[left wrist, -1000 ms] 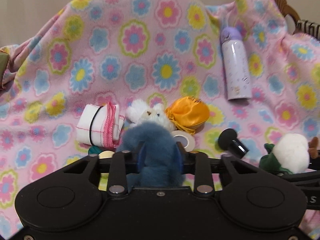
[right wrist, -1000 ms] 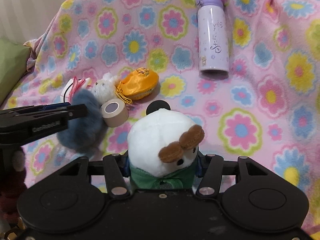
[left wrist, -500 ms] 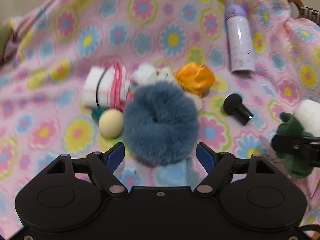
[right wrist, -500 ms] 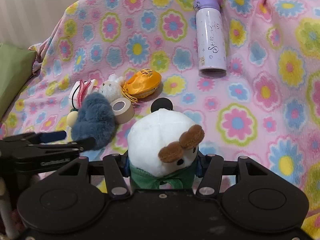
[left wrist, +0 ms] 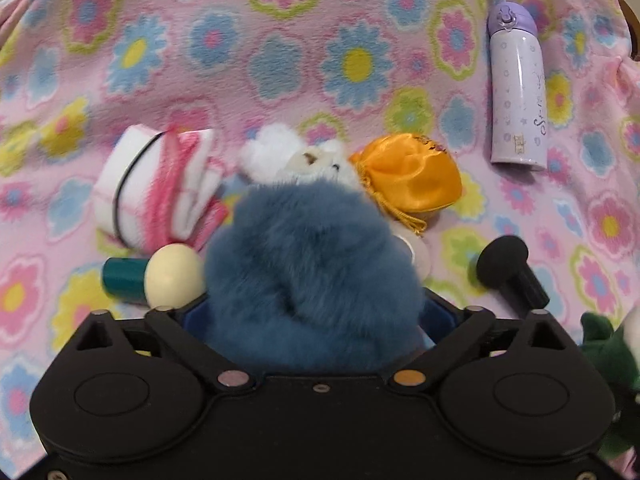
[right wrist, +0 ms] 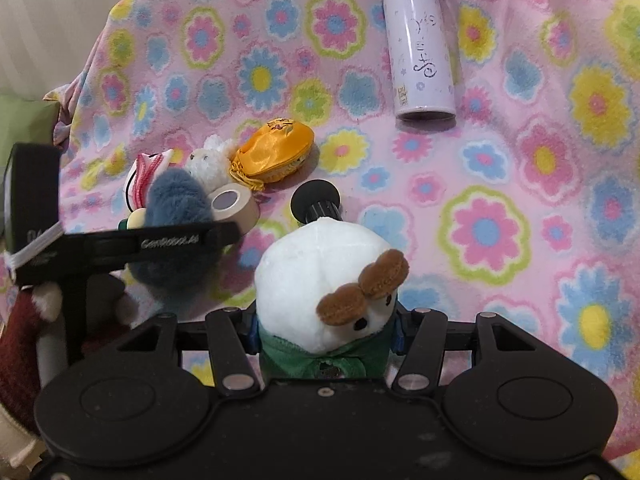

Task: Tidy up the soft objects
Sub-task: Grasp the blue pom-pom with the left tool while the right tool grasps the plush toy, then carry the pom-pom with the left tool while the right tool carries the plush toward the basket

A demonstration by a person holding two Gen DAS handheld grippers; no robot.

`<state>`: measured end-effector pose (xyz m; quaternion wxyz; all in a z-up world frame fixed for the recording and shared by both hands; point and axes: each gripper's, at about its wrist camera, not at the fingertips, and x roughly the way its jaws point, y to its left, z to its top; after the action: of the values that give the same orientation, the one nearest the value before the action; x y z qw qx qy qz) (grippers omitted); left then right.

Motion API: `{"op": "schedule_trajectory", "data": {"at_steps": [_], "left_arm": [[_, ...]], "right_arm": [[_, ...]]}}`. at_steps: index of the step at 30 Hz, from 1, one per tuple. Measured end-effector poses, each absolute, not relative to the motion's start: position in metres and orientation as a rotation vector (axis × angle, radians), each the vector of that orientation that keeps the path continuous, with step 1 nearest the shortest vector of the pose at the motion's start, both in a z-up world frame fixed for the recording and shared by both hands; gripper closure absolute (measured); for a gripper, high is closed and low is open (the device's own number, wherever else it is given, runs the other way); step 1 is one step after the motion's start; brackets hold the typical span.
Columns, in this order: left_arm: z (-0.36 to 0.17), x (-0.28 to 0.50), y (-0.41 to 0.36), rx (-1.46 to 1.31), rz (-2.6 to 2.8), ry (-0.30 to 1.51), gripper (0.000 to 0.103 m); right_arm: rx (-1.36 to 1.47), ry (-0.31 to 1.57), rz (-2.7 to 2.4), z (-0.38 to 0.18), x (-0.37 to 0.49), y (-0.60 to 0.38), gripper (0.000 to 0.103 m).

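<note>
My left gripper (left wrist: 316, 312) has its jaws spread wide w/ the blue fluffy pom (left wrist: 312, 276) sitting between them, fur filling the gap; can't tell if the pads actually pinch it. Just ahead of it: white mini plush (left wrist: 296, 156), orange satin pouch (left wrist: 408, 176), folded pink-white cloth (left wrist: 160, 184) ahead-left. My right gripper (right wrist: 324, 332) is clamped on the white plush w/ green collar (right wrist: 328, 280). Purple bottle (right wrist: 420, 52) lies far ahead on the flower blanket (right wrist: 520, 160).
</note>
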<state>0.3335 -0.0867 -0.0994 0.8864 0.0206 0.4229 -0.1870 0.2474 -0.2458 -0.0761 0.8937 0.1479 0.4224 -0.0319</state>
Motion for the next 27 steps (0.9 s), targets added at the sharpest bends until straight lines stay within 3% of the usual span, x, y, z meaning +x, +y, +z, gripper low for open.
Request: {"op": "schedule_trajectory", "data": {"at_steps": [2,5,6,7,21,27], "left_arm": [[-0.101,0.333,-0.09,0.053,-0.386,0.869,0.006],[-0.099,0.324,-0.091,0.075,-0.422,0.842,0.028],[-0.096,0.321,-0.09,0.083,-0.439,0.839,0.04],[-0.094,0.318,-0.09,0.091,-0.446,0.837,0.044],[-0.019,0.249,-0.058,0.092,-0.393,0.685,0.045],[0.006,0.204,-0.035,0.035,-0.367,0.702,0.045]], "right_arm": [[0.308,0.877,-0.065,-0.076,0.248,-0.246,0.048],[0.309,0.881,-0.068,-0.077,0.249,-0.246,0.048],[0.309,0.881,-0.068,-0.077,0.249,-0.246,0.048],[0.308,0.881,-0.068,-0.076,0.248,-0.245,0.048],[0.282,0.775,-0.039,-0.029,0.207,-0.23,0.049],[0.274,0.717,0.008,-0.002,0.166,-0.214,0.049]]}}
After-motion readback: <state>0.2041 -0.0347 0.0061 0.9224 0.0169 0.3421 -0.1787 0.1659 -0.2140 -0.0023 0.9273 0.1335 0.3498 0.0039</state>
